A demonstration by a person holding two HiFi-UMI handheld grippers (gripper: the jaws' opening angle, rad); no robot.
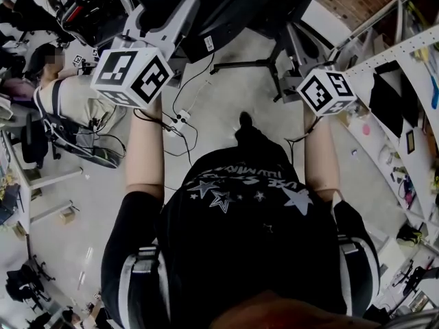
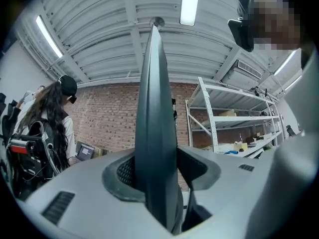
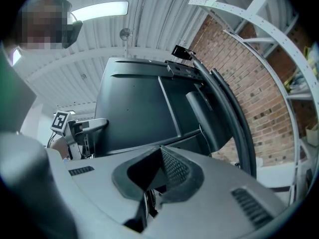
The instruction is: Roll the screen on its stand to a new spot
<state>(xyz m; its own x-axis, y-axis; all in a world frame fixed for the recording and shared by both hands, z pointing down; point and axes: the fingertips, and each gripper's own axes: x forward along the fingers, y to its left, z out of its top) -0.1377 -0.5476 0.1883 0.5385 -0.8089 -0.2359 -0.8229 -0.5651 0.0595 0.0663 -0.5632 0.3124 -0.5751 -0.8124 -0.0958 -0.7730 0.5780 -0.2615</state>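
Observation:
The screen (image 1: 226, 2) is a big dark panel on a stand with dark legs (image 1: 264, 64) on the floor ahead of me. My left gripper (image 1: 185, 9) reaches up to its left edge. In the left gripper view that edge (image 2: 157, 108) stands upright between the jaws, and my left gripper (image 2: 158, 171) is shut on it, a pad against each face. My right gripper (image 1: 327, 91) hangs lower at the right, with only its marker cube showing. In the right gripper view my right gripper (image 3: 159, 171) is shut with nothing in it, and the screen's back (image 3: 134, 108) lies ahead, apart from it.
A power strip with cables (image 1: 180, 120) lies on the floor by the stand. White shelving (image 1: 405, 81) lines the right side. A seated person (image 1: 58, 91) and chairs are at the left. Another person (image 2: 55, 118) stands before the brick wall (image 2: 109, 118).

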